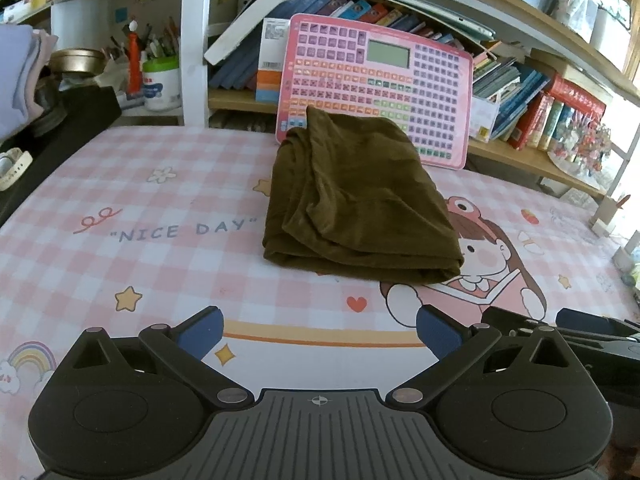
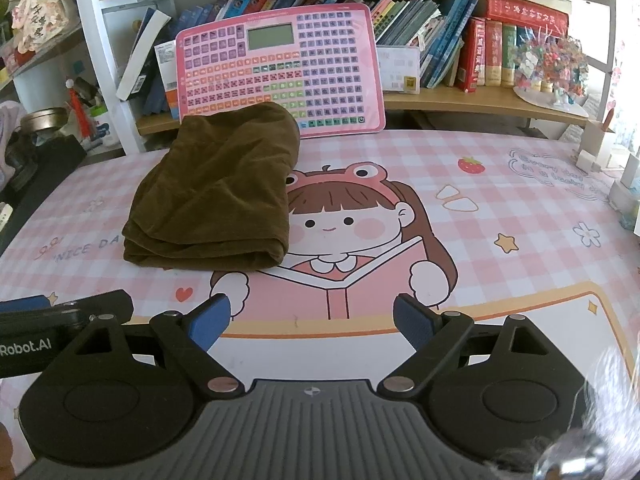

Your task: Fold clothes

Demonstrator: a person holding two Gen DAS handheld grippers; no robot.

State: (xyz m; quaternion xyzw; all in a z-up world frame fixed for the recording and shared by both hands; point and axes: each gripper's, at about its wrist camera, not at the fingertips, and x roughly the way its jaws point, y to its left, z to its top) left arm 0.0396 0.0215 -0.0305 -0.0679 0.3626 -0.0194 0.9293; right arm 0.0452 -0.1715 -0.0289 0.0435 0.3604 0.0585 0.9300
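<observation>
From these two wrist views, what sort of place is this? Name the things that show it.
Probably a child's study desk at home: a pink checked cartoon desk mat, shelves packed with books, and a pink learning tablet propped behind the folded brown garment.

garment [image 1: 360, 200]: olive-brown, plain | table [image 1: 160, 200] cover: pink-white check, cartoon print | keyboard toy [image 1: 380, 88]: pink, purple keys

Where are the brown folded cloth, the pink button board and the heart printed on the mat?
brown folded cloth [image 1: 360, 204], left wrist view, middle of its top layer.
pink button board [image 2: 304, 56], right wrist view, its keyed face right of the screen.
heart [image 1: 356, 303], left wrist view, centre of the red shape.
</observation>
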